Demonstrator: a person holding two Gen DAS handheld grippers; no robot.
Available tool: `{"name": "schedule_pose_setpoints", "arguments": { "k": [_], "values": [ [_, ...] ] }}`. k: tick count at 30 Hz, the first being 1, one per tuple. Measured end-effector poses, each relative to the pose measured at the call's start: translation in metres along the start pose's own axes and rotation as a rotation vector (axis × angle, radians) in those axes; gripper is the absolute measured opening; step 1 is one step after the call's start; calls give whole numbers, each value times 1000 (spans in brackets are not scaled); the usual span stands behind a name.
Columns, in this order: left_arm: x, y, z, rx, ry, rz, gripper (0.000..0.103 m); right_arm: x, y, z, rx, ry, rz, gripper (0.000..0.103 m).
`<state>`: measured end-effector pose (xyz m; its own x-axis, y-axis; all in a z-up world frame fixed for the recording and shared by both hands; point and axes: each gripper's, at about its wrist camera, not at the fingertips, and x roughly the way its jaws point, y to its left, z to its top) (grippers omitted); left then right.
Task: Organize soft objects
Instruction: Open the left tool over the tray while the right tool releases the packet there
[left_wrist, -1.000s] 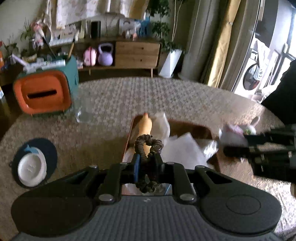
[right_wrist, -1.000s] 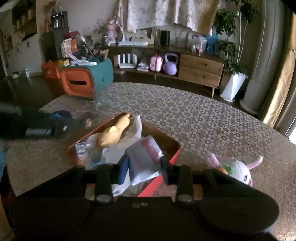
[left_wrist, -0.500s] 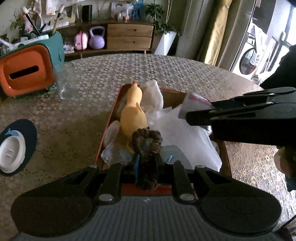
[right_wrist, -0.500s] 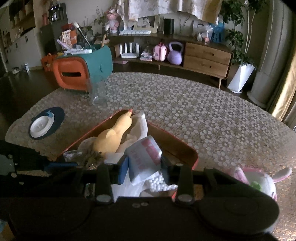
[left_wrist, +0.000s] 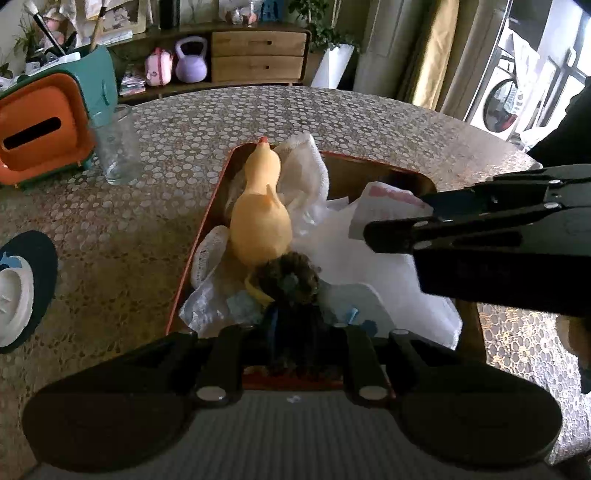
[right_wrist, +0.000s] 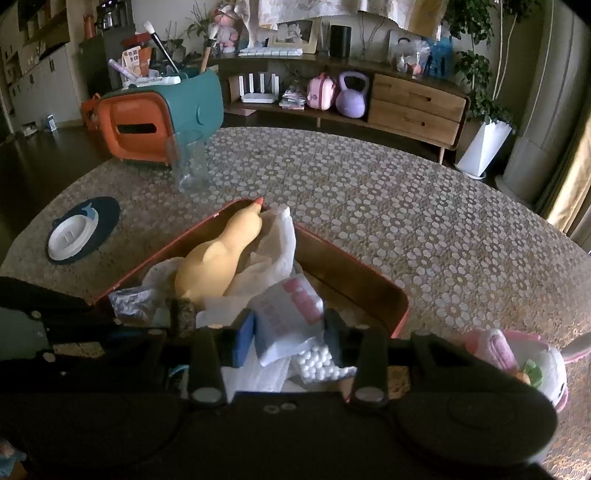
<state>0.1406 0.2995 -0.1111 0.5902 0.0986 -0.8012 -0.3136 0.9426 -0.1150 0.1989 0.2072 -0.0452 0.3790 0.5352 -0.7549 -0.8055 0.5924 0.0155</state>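
An orange-red box (left_wrist: 207, 221) (right_wrist: 402, 306) on the patterned table holds a yellow rubber chicken (left_wrist: 258, 221) (right_wrist: 214, 266), white plastic bags and small packets. My left gripper (left_wrist: 299, 317) is shut on a dark brown scrunchie (left_wrist: 288, 277) (right_wrist: 183, 317), low over the box's near end beside the chicken's base. My right gripper (right_wrist: 290, 332) (left_wrist: 397, 218) reaches in from the right. A white packet with pink print (right_wrist: 291, 310) (left_wrist: 384, 199) is between its fingers and rests on the bags; the jaws are opening, the pads still touching it.
A pink-and-white plush rabbit (right_wrist: 517, 362) lies on the table right of the box. A clear glass (left_wrist: 116, 147) and an orange-and-teal bin (left_wrist: 40, 136) stand far left. A white dish on a dark coaster (left_wrist: 14, 291) sits near left.
Both grippers came down over the box, so its contents look closer. The scrunchie now sits by the chicken's base. The right jaws stand slightly wider around the packet.
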Motion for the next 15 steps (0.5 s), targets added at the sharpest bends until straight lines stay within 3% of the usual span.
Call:
{"name": "schedule_pose_setpoints", "arguments": {
  "k": [3, 15],
  "values": [
    [0, 2, 1, -13, 5, -6, 16, -1, -1, -1, 5, -6, 4, 43],
    [-17, 3, -2, -36, -3, 7, 17, -24, -2, -4, 29, -39, 21, 61]
  ]
}}
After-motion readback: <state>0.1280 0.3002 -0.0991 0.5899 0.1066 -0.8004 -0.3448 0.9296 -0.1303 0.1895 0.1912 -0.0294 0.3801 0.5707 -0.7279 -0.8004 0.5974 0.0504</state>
